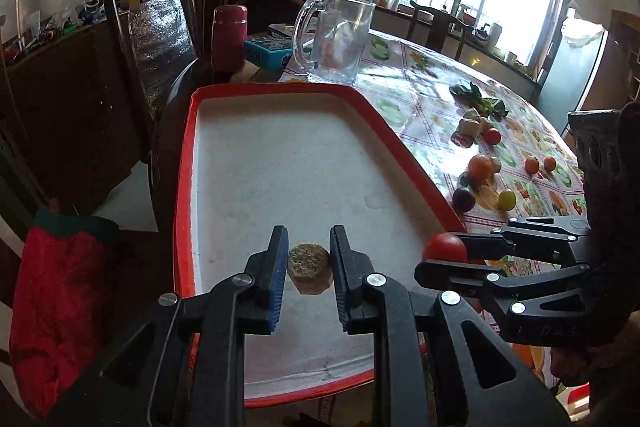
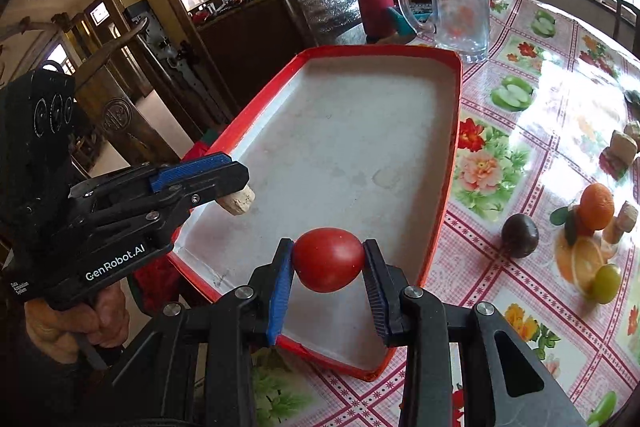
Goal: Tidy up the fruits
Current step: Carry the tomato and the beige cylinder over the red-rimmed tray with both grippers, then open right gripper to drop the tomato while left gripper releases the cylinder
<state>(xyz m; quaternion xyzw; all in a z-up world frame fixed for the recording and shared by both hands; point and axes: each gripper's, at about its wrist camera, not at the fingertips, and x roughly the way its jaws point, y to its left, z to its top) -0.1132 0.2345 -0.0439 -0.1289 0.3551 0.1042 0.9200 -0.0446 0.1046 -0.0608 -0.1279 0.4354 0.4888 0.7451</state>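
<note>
1. A dining room table [image 2: 520, 163] with a floral cloth bears a red-rimmed tray [image 2: 456, 131].
2. Nearest, the left gripper [image 1: 309, 267] clamps a tan slice [image 1: 309, 268] and the right gripper [image 2: 329, 261] clamps a tomato [image 2: 329, 259], both over the tray, likely for sorting.
3. Further off, loose fruits [image 1: 480, 167] wait on the cloth.

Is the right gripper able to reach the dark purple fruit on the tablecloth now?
Probably not yet: the right gripper is shut on the red tomato above the tray. The way to the dark purple fruit looks free, but the tomato must go first.
</note>
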